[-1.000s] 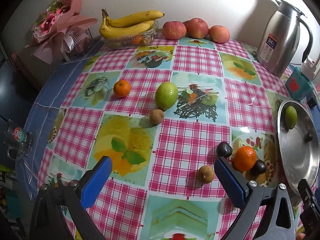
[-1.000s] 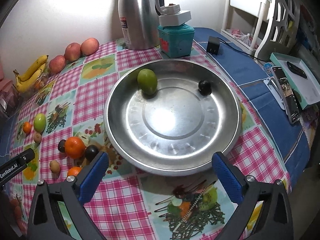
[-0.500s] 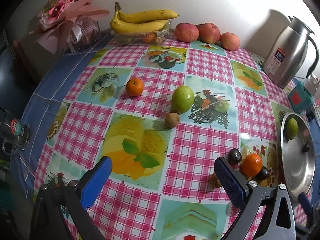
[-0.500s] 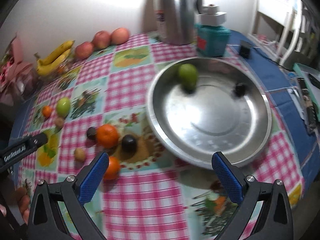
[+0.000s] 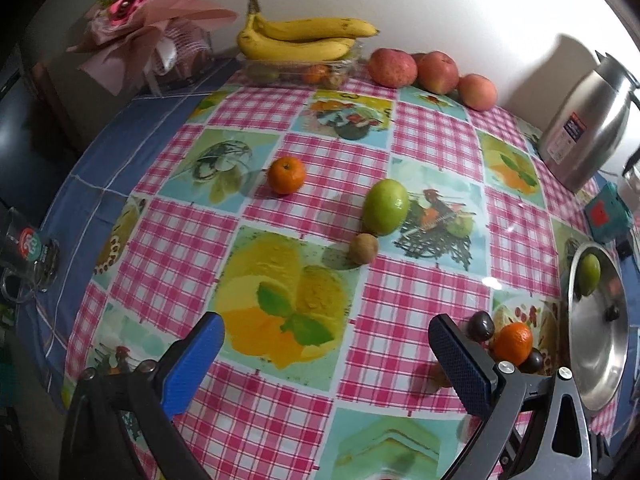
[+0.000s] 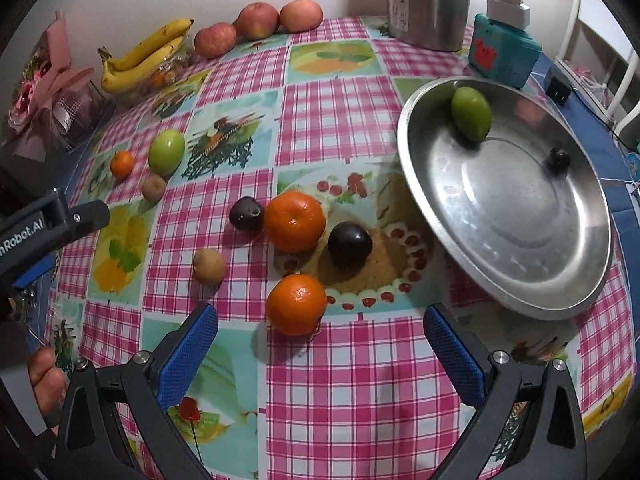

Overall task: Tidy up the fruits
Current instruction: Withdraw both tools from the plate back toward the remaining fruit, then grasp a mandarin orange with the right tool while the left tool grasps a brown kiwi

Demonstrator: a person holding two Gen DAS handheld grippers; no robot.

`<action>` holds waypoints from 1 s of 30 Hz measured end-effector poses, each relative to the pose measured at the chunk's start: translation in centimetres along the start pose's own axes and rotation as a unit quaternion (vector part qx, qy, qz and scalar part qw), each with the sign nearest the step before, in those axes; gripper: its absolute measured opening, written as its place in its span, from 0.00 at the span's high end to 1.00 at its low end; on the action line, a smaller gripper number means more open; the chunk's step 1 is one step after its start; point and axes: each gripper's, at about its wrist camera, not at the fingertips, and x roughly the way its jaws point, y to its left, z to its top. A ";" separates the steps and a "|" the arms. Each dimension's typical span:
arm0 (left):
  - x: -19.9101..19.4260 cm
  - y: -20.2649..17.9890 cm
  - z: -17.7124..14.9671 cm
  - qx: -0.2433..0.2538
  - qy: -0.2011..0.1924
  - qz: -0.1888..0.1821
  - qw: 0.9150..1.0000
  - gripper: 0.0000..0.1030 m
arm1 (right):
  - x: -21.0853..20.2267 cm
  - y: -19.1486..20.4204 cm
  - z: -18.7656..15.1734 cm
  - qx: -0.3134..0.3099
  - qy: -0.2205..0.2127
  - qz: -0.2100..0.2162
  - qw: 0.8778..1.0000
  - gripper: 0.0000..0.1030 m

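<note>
A: Start at the left. What sits there?

B: In the right wrist view, a pink bouquet (image 6: 44,80), then bananas (image 6: 140,56) over a clear box, and three apples (image 6: 256,20) along the wall. Nearer, a small orange (image 6: 122,163), a green fruit (image 6: 167,151) and a brown kiwi (image 6: 154,188) just beside it.

A: And the left tongs (image 5: 326,338)?

B: Spread wide, holding nothing, above the checked tabletop (image 5: 420,292).

A: The middle?

B: A cluster: a dark plum (image 6: 246,213) touching a large orange (image 6: 294,221), a second plum (image 6: 350,243) just right of it, another kiwi (image 6: 209,266) to the left, and a second orange (image 6: 296,303) nearest the right tongs (image 6: 320,344), which are also spread and empty, the orange lying just ahead of their gap.

A: Further right?

B: A steel pan (image 6: 516,216), holding a green fruit (image 6: 471,114) and a small dark plum (image 6: 559,159), well apart. Behind it, a steel flask (image 6: 428,0) and a teal box (image 6: 504,50).
</note>
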 end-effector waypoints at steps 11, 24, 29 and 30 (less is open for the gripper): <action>2.4 -2.9 -0.8 0.044 0.045 -0.017 0.998 0.00 | 1.7 -0.5 0.3 0.003 0.031 -0.016 0.999 0.01; 4.5 -6.0 -1.7 0.098 0.085 -0.032 0.991 0.00 | 4.6 -1.1 0.9 0.004 0.063 -0.044 0.997 0.01; 5.2 -7.3 -2.0 0.112 0.094 -0.044 0.988 0.00 | 4.9 -1.1 1.0 -0.005 0.063 -0.049 0.997 0.01; 5.4 -7.5 -2.1 0.115 0.096 -0.043 0.988 0.00 | 5.0 -1.0 1.1 -0.009 0.063 -0.051 0.997 0.01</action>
